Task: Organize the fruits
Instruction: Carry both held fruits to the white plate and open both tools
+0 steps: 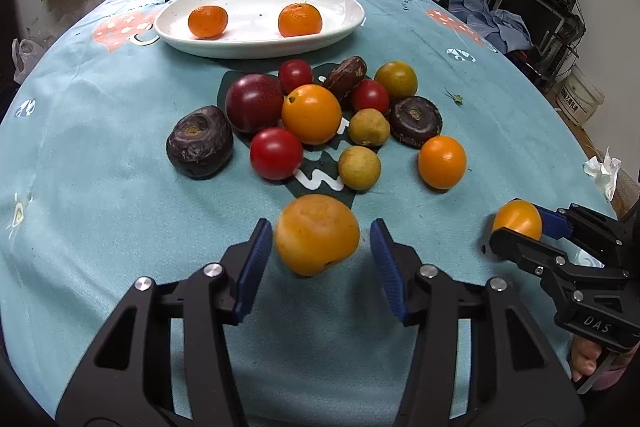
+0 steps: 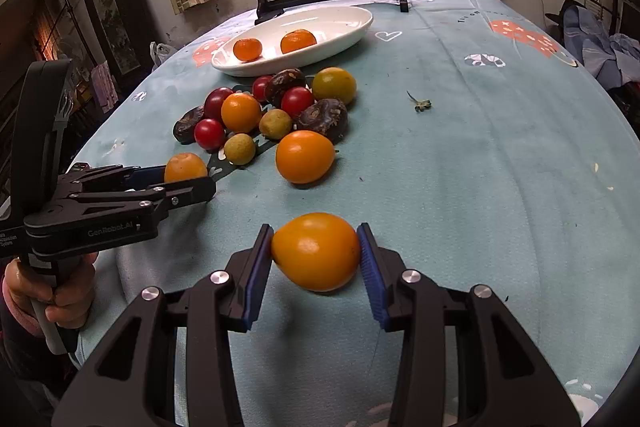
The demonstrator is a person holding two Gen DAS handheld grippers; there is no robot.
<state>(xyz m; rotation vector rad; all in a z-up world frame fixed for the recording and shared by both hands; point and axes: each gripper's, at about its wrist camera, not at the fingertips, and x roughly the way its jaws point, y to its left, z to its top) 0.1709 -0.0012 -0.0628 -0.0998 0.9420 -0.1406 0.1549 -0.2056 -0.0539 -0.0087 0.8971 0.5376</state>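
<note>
Your right gripper (image 2: 316,251) is clamped on an orange fruit (image 2: 316,251), both pads pressing its sides above the tablecloth (image 2: 480,167). Your left gripper (image 1: 316,247) brackets a second orange fruit (image 1: 317,235): the left pad looks to touch, with a gap at the right pad. That second fruit sits just before the fruit pile (image 1: 312,115).

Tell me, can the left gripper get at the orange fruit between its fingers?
Probably yes. The left gripper has the orange fruit sitting right between its blue pads, small gaps on both sides, nothing blocking. The pile lies farther off.
</note>
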